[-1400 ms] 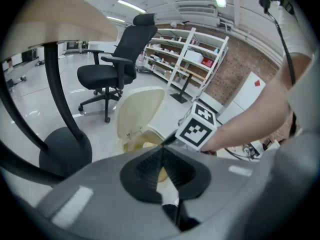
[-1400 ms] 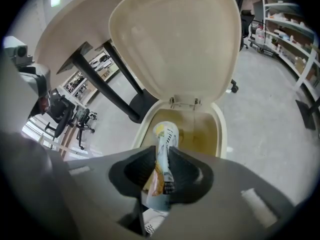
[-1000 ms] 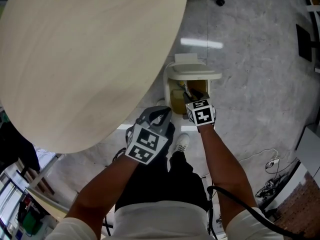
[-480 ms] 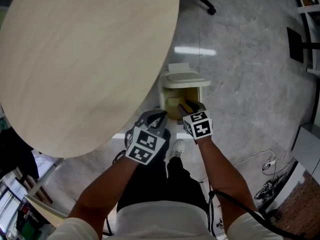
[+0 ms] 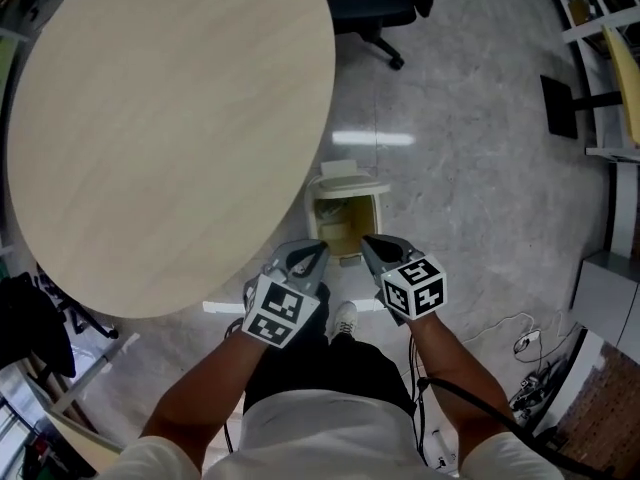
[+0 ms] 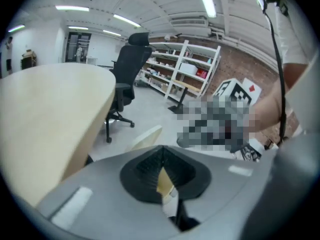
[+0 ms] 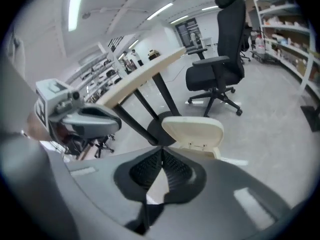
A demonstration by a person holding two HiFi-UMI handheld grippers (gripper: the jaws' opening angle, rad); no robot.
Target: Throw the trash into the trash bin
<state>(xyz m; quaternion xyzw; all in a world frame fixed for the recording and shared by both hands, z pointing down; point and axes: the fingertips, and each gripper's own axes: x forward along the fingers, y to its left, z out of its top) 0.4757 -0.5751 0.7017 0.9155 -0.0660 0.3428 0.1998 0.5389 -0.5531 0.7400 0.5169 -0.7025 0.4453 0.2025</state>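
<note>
The cream trash bin [image 5: 345, 213] stands on the floor by the table's edge with its lid [image 5: 343, 178] tipped open; its tan inside shows, the contents too small to tell. My left gripper [image 5: 310, 255] hovers above the bin's near left side, shut and holding nothing. My right gripper [image 5: 376, 248] hangs above the near right side; its jaws are closing and meet with nothing between them. In the right gripper view the tips [image 7: 161, 151] touch in front of the bin lid [image 7: 192, 130]. In the left gripper view the tips [image 6: 161, 150] touch too.
A large round pale table [image 5: 160, 128] fills the left. A black office chair [image 5: 375, 8] stands beyond the bin. Cables [image 5: 525, 343] lie on the grey floor at right, near shelving [image 5: 600, 58]. My shoe [image 5: 343, 320] is just behind the bin.
Both grippers have risen away from the bin. The right one was down at the bin's mouth and now sits well above it. The bin looks smaller and farther below.
</note>
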